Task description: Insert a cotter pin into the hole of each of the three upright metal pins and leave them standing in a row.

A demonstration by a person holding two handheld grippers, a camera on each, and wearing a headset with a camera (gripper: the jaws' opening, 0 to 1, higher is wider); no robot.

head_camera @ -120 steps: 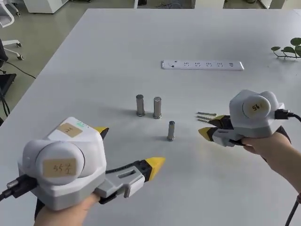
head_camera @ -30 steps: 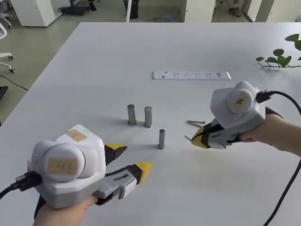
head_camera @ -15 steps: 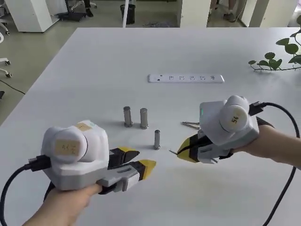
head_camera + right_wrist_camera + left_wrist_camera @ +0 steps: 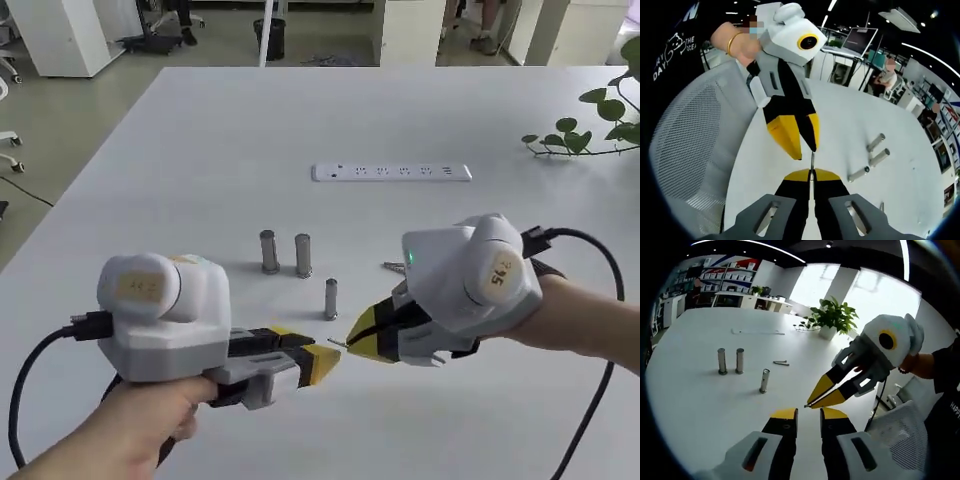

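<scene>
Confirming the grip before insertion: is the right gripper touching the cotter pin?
Touching. The right gripper view shows the right gripper shut on the cotter pin.

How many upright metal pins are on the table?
3. Two stand side by side, left pin and middle pin; the third pin stands apart, nearer and to their right. None looks hidden.

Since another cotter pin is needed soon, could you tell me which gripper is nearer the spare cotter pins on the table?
Right. The right gripper hovers just beside the spare cotter pins; the left gripper is farther back, toward the person.
</scene>
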